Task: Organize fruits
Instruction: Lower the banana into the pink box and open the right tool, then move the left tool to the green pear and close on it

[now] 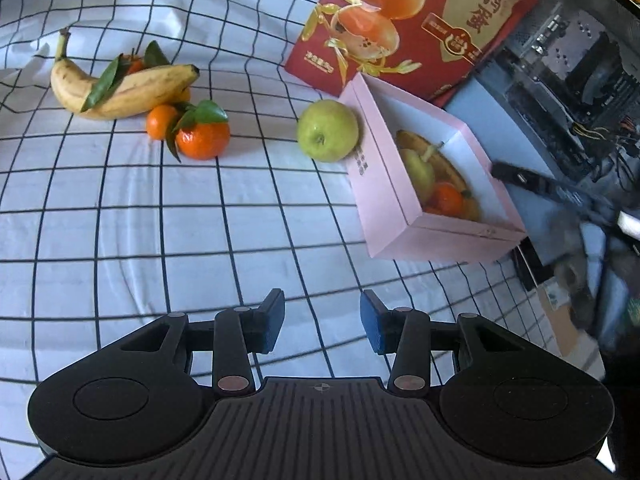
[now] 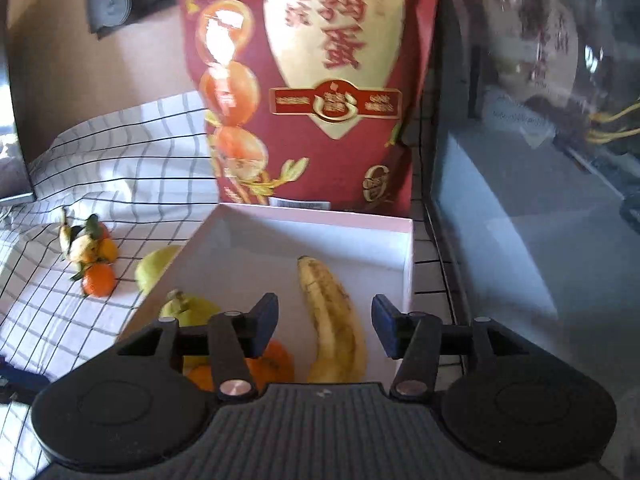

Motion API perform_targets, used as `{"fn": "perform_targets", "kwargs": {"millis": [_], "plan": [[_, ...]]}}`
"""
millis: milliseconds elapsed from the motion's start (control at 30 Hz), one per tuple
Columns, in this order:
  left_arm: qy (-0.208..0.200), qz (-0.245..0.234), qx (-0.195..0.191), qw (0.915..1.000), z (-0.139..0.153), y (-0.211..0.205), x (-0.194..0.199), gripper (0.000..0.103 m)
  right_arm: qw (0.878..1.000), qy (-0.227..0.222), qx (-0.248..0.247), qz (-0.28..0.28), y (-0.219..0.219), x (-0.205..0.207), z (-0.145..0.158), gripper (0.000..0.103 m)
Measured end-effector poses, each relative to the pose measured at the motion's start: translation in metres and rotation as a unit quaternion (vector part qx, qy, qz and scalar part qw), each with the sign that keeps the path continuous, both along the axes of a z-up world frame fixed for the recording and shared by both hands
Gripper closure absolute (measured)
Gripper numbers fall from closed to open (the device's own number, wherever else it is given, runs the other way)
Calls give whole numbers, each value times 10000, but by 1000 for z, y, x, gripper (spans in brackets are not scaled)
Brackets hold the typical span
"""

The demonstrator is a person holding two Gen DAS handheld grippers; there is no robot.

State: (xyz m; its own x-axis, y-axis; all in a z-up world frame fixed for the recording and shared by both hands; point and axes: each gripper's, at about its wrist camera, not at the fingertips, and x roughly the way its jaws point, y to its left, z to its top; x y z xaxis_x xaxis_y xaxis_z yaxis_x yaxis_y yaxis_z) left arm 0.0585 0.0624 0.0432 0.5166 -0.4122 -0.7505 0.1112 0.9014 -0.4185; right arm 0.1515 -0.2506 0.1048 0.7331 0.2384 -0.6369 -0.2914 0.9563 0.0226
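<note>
In the left wrist view, the left tongs (image 1: 322,322) stand apart with nothing between them, above a white cloth with a black grid (image 1: 120,220). On the cloth lie a banana (image 1: 120,88), two leafy oranges (image 1: 202,136) just beside it, and a green apple (image 1: 328,130) touching the outer wall of a pink box (image 1: 384,208). Inside the box sit more fruit. A red carton (image 1: 420,20) stands behind the box.

In the right wrist view, the right tongs (image 2: 325,326) are apart over the pink box (image 2: 320,216). A banana (image 2: 336,320) lies on the box floor between the pads, which do not press on it. An orange (image 2: 276,360) and a green fruit (image 2: 192,312) lie beside it in the box.
</note>
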Motion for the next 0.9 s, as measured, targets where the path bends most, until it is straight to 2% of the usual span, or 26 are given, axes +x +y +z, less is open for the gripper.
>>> {"fn": "perform_targets", "kwargs": {"millis": [100, 233, 400, 500, 667, 800, 900], "plan": [[-128, 205, 187, 9995, 3, 2, 5, 57, 9998, -148, 24, 112, 12, -26, 1, 45], [-277, 610, 388, 9970, 8, 13, 13, 57, 9992, -169, 221, 278, 29, -59, 1, 44], [-562, 1067, 560, 9911, 21, 36, 38, 57, 9983, -274, 163, 497, 55, -93, -2, 41], [-663, 1173, 639, 9888, 27, 43, 55, 57, 9977, -193, 153, 624, 70, -107, -10, 41], [-933, 949, 763, 9882, 41, 34, 74, 57, 9975, 217, 98, 669, 87, -116, -36, 41], [-826, -124, 505, 9952, 44, 1, 102, 57, 9967, 431, 101, 682, 94, -123, -52, 41], [-975, -548, 605, 9919, 43, -25, 117, 57, 9966, 528, 132, 622, 96, -124, -57, 41]]}}
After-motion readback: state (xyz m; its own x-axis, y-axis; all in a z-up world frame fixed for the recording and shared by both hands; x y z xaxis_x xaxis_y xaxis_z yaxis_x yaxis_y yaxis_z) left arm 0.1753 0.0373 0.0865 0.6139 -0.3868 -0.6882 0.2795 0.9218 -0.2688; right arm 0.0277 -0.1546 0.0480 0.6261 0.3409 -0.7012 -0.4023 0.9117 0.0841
